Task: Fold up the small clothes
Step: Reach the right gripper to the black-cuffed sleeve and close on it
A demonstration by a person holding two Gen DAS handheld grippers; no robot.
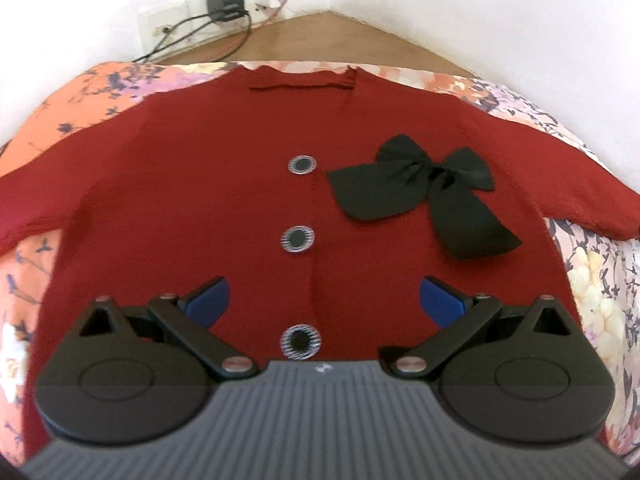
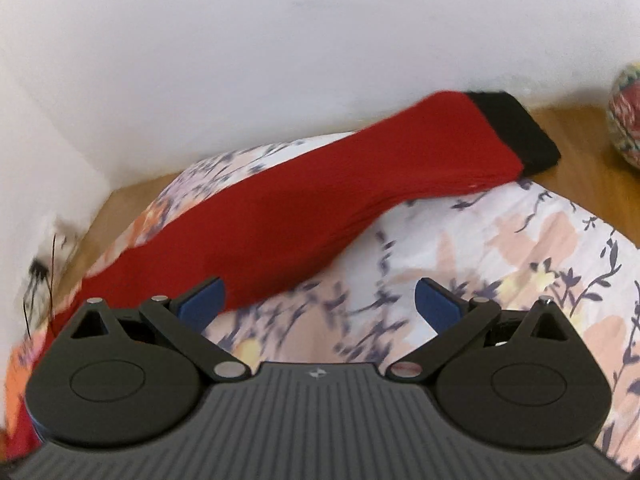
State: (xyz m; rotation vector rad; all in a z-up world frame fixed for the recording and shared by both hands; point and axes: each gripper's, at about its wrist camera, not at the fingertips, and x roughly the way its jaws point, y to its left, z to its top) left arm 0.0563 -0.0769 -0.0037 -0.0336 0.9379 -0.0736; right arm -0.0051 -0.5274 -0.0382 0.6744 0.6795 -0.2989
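Lying face up and spread flat on a floral orange-and-white bedsheet (image 1: 60, 120), the small red knitted cardigan (image 1: 200, 200) with three round black-and-silver buttons (image 1: 297, 237) and a black fabric bow (image 1: 424, 196) is seen unfolded, both sleeves stretched outward. No fold is visible yet, so the task is judged to be at its opening step: approach before the first grasp.

The left gripper (image 1: 324, 304) is held above the lower front of the cardigan, its blue-padded fingers (image 1: 210, 300) spread wide with nothing between them. The right gripper (image 2: 320, 304) is likewise spread and empty, poised over bare sheet just beside the red sleeve with a black cuff (image 2: 360, 200).

The next move is judged to call for that sleeve to be pinched, probably near the cuff, and carried across the body; soft knit may sag or bunch, so an edge grip would be wanted.

Only the left wrist view shows the whole front, the neckline and a black charger plugged into a white wall socket (image 1: 224, 8) beyond a wooden surface (image 1: 320, 40). Only the right wrist view shows the black cuff (image 2: 516, 128) reaching the sheet's edge, and a rounded patterned object (image 2: 626, 116) whose nature cannot be told.
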